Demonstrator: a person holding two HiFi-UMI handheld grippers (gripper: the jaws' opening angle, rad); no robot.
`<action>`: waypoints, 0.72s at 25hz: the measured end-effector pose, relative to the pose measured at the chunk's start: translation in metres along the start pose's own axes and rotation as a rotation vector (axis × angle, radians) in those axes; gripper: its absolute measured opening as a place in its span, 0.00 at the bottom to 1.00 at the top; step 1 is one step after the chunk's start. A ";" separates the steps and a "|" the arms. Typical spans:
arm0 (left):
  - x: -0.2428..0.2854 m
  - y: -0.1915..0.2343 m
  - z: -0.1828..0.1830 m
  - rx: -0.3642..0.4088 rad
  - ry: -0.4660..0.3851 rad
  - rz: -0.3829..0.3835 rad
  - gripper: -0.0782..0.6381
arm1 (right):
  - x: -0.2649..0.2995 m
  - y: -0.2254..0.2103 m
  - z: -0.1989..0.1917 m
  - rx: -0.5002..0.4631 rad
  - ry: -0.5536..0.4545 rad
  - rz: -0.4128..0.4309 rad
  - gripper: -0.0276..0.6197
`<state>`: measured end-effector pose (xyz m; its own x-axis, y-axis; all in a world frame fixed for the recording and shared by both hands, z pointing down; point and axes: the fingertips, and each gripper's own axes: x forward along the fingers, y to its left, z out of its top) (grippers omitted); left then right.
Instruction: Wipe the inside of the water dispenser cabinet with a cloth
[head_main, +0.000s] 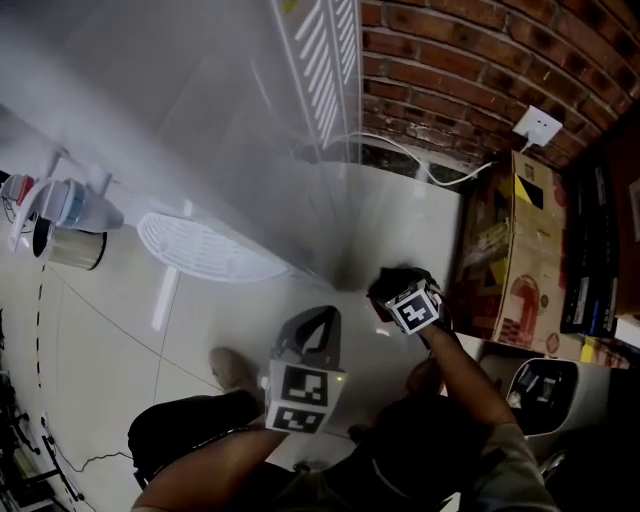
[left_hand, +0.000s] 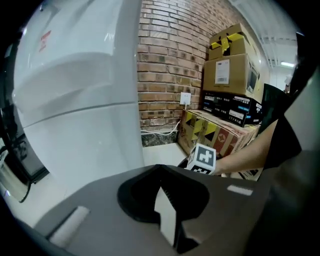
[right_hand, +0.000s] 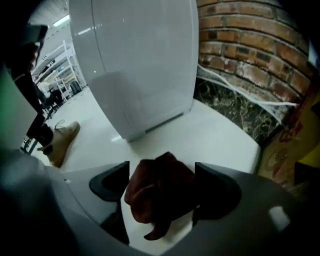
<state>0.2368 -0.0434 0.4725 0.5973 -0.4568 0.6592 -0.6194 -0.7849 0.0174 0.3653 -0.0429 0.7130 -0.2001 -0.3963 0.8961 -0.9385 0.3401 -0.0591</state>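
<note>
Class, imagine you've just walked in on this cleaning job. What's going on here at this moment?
A person with a gripper in each hand is working beside a white water dispenser that stands near a brick wall. The right gripper points down toward the white floor. Its jaws are wide apart, and a dark reddish-brown cloth is bunched between them, not clamped. The left gripper is shut and empty. No wiping is under way, and the inside of the cabinet does not show in any view.

I see a brick wall (head_main: 450, 60) with a socket (head_main: 538, 125), a white cable (head_main: 415, 160) below it, cardboard boxes (head_main: 510, 250) stacked alongside, and a kettle (head_main: 72, 248) far left.
</note>
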 end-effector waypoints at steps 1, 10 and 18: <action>-0.001 0.000 -0.001 -0.003 0.002 0.001 0.11 | 0.013 0.002 -0.010 -0.018 0.036 0.005 0.71; -0.014 0.004 0.000 0.002 -0.008 0.030 0.11 | 0.054 -0.002 -0.037 -0.129 0.152 -0.076 0.51; -0.038 0.020 0.020 -0.016 -0.098 0.117 0.13 | -0.026 -0.016 -0.004 0.015 0.041 -0.073 0.25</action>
<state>0.2119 -0.0499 0.4323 0.5672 -0.5841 0.5806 -0.6954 -0.7173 -0.0423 0.3871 -0.0346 0.6921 -0.1198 -0.3840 0.9155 -0.9544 0.2984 0.0002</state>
